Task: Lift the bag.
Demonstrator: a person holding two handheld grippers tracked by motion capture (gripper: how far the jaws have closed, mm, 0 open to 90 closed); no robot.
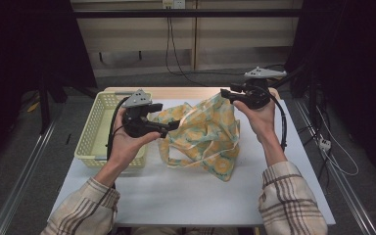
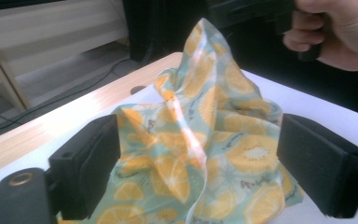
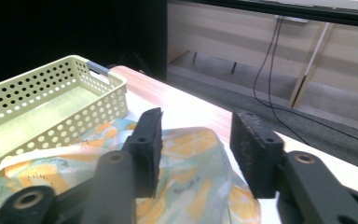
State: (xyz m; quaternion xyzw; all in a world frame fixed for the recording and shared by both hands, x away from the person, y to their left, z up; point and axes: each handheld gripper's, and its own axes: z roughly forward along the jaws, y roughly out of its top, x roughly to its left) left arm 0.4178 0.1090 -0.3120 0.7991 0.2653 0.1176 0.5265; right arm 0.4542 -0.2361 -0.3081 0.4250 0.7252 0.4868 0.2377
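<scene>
- Jaws first: both pairs stand apart with nothing pinched. On the left gripper [image 1: 176, 125] the pads are spread wide, and the cloth lies beyond and below them in the left gripper view. On the right gripper [image 3: 196, 144] the gap is narrower, and those pads are also bare.
- White table top [image 1: 186, 196]: it carries everything, with a strip of wood showing along its far edge.
- Lemon-print cloth [image 1: 205, 134]: it lies crumpled at the middle of the table, between the two hands, one peak standing up toward the right gripper [image 1: 223, 92], which hangs just above that peak. A pale strap loops out at its near side.
- Pale yellow perforated basket [image 1: 95, 128]: it sits on the left part of the table, just beside the cloth, partly behind the left hand [image 1: 127, 144].
- Right hand [image 1: 262, 117]: it is raised over the far right of the cloth; both sleeves are plaid.
</scene>
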